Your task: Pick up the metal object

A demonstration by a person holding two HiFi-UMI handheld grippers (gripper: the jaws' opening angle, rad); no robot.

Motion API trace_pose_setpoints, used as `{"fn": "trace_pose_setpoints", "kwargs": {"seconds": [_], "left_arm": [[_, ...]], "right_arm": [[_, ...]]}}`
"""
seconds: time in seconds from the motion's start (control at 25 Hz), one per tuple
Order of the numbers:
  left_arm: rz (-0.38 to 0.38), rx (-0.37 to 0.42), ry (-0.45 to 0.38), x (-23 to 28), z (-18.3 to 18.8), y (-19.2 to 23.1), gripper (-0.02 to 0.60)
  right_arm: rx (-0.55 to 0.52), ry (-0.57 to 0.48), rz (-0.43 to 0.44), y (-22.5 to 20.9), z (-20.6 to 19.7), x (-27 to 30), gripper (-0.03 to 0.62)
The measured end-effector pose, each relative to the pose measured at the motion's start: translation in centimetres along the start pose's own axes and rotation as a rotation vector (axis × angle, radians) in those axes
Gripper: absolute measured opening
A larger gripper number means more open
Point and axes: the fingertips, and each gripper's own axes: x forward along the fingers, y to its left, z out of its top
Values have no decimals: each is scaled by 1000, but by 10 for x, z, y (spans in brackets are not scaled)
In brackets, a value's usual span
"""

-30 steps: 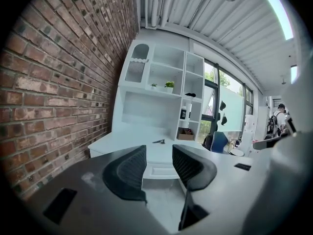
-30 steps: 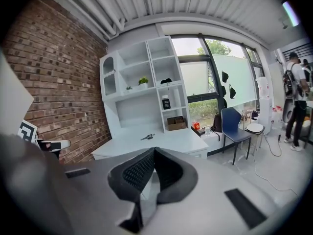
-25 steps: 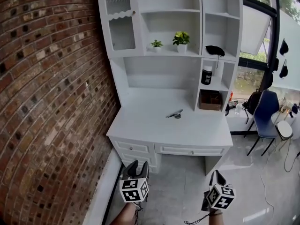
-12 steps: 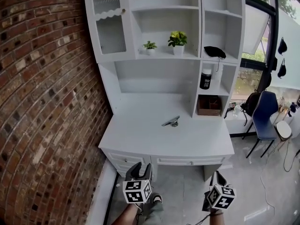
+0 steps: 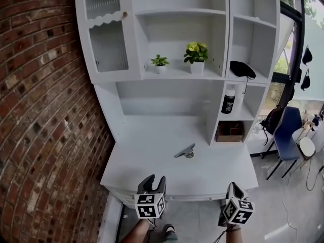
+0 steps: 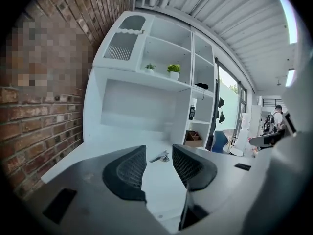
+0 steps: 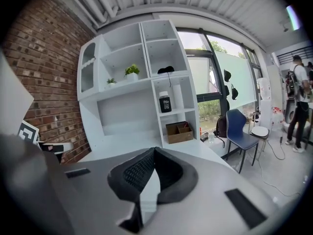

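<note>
desk [image 5: 147, 158] nearer than a second ago; metal object [image 5: 185, 151] lies mid-desk, untouched; left gripper [image 5: 154, 178] gapes, empty; right gripper [image 5: 232, 187] pinched together, empty; shelf pots [image 5: 196, 67] hold plants; box [image 5: 230, 131] in cubby

Rough, matt red-brown brick wall [image 5: 40, 110] with pale mortar; beside it a desk [image 5: 152, 166] in smooth white paint with a soft sheen; a cabinet door [image 5: 107, 47] above it set with ribbed, frosted-looking glass; on the desk a metal object [image 5: 185, 151], silvery and bright; a brown cardboard box [image 5: 230, 131], dull; a pale floor [image 5: 291, 201], glossy with reflections; the left gripper [image 6: 157, 153] has matt black pads [image 6: 128, 169] with a fine mesh texture.
</note>
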Motion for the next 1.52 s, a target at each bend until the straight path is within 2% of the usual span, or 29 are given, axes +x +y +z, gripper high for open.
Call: {"fn": "trace_pose_setpoints", "kwargs": {"seconds": [0.32,0.6,0.76,1.24,1.52], "left_arm": [[-46,4,37,78,16,28,167],[-70,-1,47,126,27,43,167],[-57,-19,46,137,27,50,167],[9,-60,60,158,24,62,167],[10,-56,68,177,24,51,167]], "right_arm": [[12,24,-34,10,15,71,2],[19,27,-73,7,30,109,2],[3,49,-66,10,31,126,2],[-61,81,38,28,51,188,2],[-68,101,41,11,52,200,2]]}}
